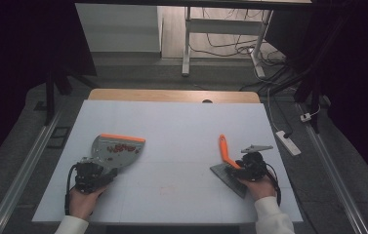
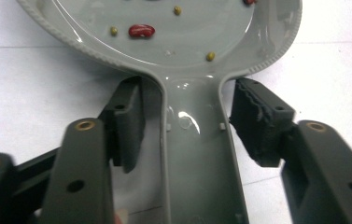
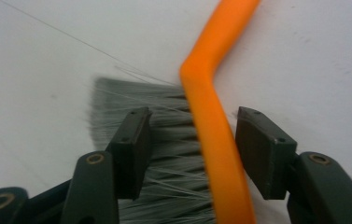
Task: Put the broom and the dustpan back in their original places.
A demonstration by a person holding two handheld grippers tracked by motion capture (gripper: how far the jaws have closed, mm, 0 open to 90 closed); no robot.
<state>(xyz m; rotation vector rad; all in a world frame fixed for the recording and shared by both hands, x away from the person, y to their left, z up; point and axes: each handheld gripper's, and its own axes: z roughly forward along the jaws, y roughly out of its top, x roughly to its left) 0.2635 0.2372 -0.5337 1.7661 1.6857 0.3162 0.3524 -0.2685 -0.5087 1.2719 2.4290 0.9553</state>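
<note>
A grey dustpan [image 1: 104, 151] with an orange front lip lies on the left of the white board [image 1: 176, 122], with red beans [image 1: 119, 148] and small yellowish seeds in it. In the left gripper view its grey handle [image 2: 197, 154] runs between the jaws of my left gripper [image 2: 185, 107], which is open, the pads standing off each side. At the right lies a hand brush [image 1: 226, 156] with an orange handle and grey bristles. My right gripper [image 1: 240, 168] is open astride that orange handle [image 3: 211, 130], its left pad over the bristles [image 3: 164, 140].
The board rests on a wooden table whose far edge [image 1: 172, 95] shows behind it. On the floor beyond are a white desk frame [image 1: 186, 48], cables and a power strip [image 1: 287, 142]. Metal rails [image 1: 25, 165] run along both sides.
</note>
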